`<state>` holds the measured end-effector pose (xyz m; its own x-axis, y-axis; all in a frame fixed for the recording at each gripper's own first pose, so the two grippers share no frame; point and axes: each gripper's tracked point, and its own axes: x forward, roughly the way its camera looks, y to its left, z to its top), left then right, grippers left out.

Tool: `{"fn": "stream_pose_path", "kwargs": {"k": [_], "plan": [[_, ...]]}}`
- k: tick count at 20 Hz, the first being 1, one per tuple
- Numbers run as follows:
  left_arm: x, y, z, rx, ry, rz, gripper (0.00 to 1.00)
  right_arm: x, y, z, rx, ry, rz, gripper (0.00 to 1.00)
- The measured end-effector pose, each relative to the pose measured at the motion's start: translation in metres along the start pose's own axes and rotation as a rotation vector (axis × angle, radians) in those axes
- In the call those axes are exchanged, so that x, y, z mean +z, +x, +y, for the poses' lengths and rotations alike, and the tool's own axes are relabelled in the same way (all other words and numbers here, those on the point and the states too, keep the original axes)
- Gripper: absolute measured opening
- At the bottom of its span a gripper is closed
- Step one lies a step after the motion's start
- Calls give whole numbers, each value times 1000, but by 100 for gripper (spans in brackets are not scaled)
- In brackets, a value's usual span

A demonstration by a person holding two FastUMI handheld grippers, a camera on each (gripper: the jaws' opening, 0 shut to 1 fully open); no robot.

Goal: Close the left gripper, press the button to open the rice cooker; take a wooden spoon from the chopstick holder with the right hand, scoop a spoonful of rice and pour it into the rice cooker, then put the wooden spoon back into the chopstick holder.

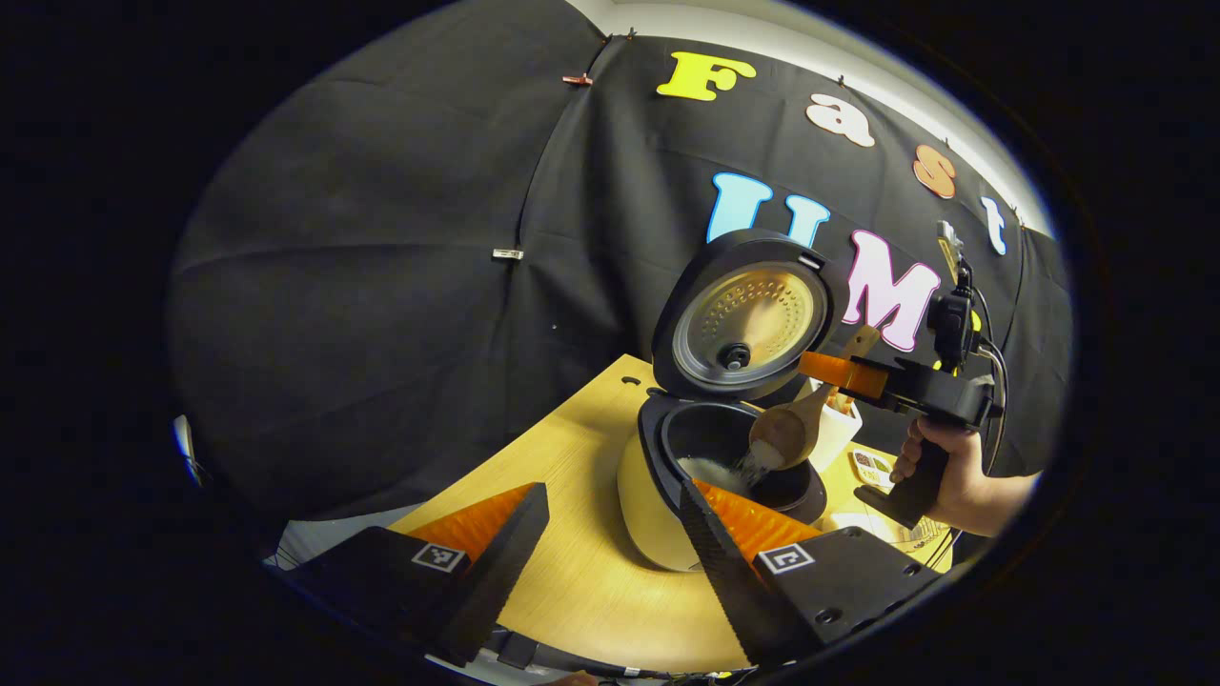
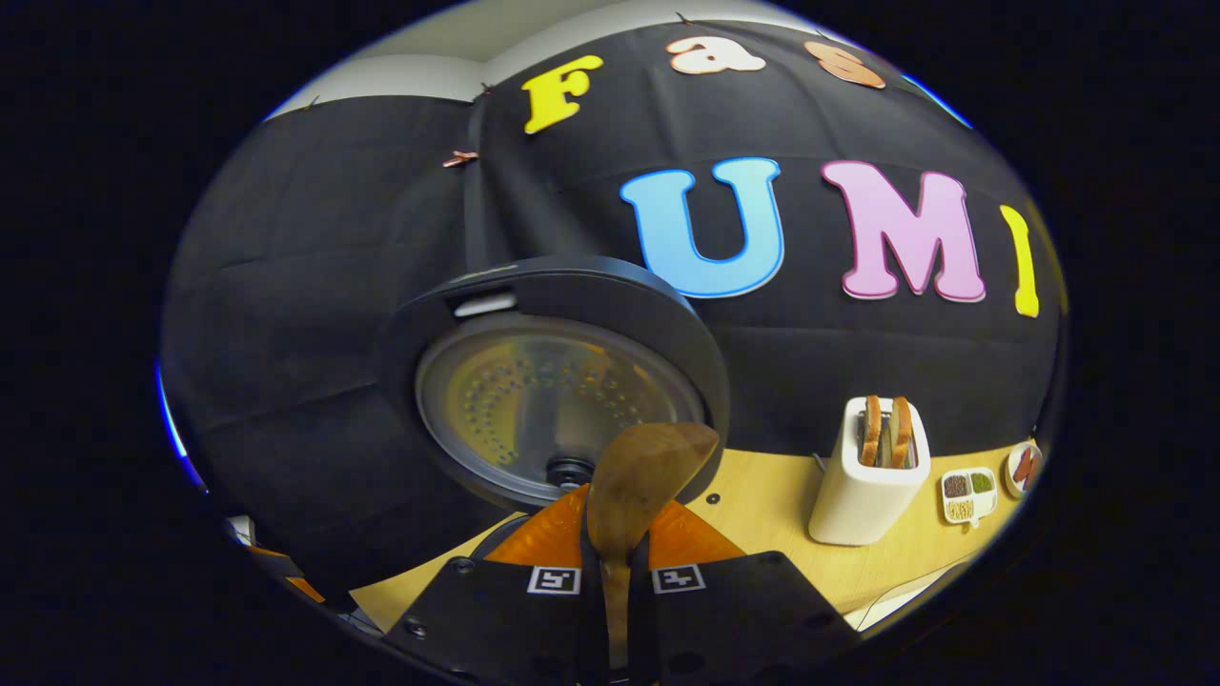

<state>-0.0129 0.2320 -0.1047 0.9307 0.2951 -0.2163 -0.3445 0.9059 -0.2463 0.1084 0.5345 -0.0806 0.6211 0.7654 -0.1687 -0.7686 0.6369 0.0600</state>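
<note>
The rice cooker stands open on the wooden table, its lid raised upright. My right gripper, held by a hand, is shut on the handle of a wooden spoon. The spoon is tilted over the inner pot, and white rice spills from it into the pot. In the right gripper view the spoon stands up between my right gripper fingers, in front of the lid. My left gripper is open and empty, just in front of the cooker.
A white toaster with two slices of toast stands right of the cooker. Beside it lie a small divided tray of grains and a plate. The table ends at the black cloth wall behind.
</note>
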Motion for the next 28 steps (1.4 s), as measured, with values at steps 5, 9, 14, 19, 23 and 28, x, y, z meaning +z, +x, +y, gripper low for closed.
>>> {"fn": "stream_pose_path", "kwargs": {"k": [5, 9, 14, 19, 23, 28], "plan": [[0, 0, -6, 5, 3, -9, 96, -10, -5, 21, 75, -121, -2, 12], [-2, -2, -15, -7, 24, -13, 96, -17, -12, 40, 136, -267, -17, 12], [3, -3, -23, -17, 41, -34, 96, -25, -22, 58, 177, -290, -3, 12], [6, -2, -33, -32, 41, -50, 96, 12, -32, 18, 89, -29, -16, 12], [9, 3, -48, -47, 27, -50, 96, 52, -47, -44, -29, 249, -58, 12], [20, 7, -85, -80, -2, -64, 96, 81, -96, -160, -198, 380, -129, 12]]}}
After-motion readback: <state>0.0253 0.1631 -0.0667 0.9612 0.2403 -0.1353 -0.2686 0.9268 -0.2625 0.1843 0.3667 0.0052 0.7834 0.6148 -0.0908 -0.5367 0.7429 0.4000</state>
